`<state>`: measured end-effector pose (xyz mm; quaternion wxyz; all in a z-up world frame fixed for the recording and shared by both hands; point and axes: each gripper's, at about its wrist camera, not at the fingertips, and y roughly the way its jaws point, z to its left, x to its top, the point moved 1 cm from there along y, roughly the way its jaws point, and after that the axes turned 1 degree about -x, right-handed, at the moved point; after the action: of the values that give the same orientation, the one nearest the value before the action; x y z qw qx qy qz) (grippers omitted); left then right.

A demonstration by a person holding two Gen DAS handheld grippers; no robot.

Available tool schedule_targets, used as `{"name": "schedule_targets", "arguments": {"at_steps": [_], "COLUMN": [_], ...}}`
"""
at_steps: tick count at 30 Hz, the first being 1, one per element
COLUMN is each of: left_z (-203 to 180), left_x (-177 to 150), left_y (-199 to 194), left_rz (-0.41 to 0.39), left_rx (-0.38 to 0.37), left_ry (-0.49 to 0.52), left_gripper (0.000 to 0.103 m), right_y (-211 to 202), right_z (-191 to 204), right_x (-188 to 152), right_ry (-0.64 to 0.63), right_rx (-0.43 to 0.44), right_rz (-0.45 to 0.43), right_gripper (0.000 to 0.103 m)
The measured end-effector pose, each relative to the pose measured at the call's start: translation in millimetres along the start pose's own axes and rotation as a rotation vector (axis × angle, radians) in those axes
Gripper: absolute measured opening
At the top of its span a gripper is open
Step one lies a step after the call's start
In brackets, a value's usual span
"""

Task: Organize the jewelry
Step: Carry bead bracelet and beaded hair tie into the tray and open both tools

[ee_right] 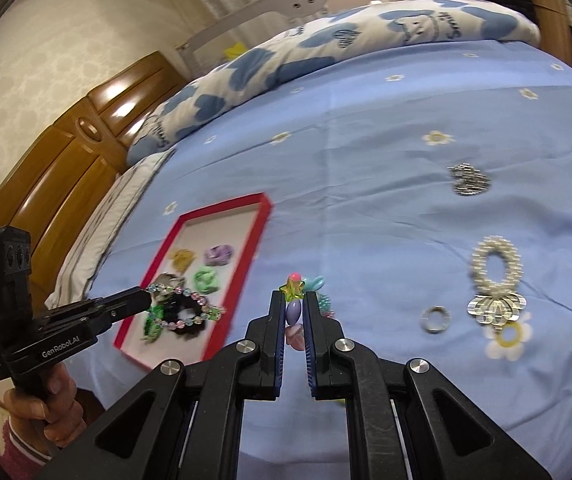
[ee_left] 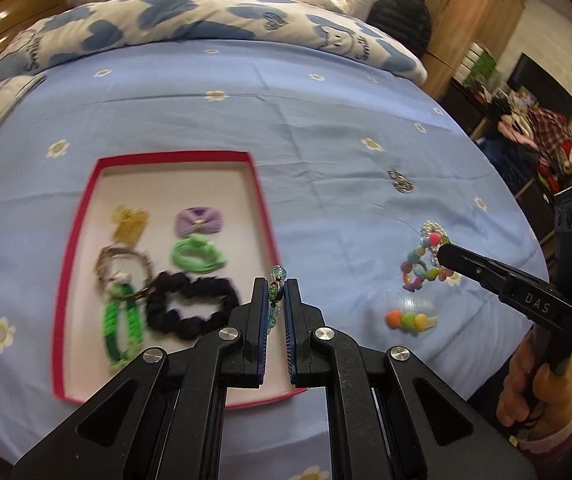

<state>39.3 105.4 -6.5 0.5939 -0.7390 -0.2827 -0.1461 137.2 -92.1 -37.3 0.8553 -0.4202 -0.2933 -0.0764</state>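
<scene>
A red-rimmed tray (ee_left: 264,200) lies on the blue bedsheet and shows in the right wrist view too (ee_right: 264,216). It holds a black scrunchie (ee_left: 194,310), green hair ties (ee_left: 196,256), a purple bow (ee_left: 198,220), a gold piece (ee_left: 128,222) and a green braided strap (ee_left: 122,332). My left gripper (ee_left: 276,286) is shut on a pastel bead bracelet (ee_right: 190,310), held over the tray's right edge. My right gripper (ee_right: 294,296) is shut on a colourful chunky bead bracelet (ee_left: 421,270), held above the sheet right of the tray.
Loose on the sheet: a pearl ring with silver flower (ee_right: 495,276), a small silver ring (ee_right: 436,319), a silver sparkly piece (ee_right: 467,178), a clear clip with coloured beads (ee_left: 409,316). A folded quilt (ee_left: 206,20) lies at the bed's far end.
</scene>
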Motion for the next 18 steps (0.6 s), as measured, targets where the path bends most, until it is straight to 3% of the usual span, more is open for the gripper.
{"name": "schedule_targets", "arguments": {"at_steps": [18], "left_z": [74.1], "left_x": [-26.2], "left_y": [-30.7], "left_rz": [-0.023], "left_rx": [0.055], "left_ry": [-0.138], "left_gripper": [0.006], "right_y": [55.5], "right_z": [103.2], "right_x": [-14.6], "right_ry": [-0.151], "right_rx": [0.149], "right_rz": [0.110], "right_gripper": [0.008]}}
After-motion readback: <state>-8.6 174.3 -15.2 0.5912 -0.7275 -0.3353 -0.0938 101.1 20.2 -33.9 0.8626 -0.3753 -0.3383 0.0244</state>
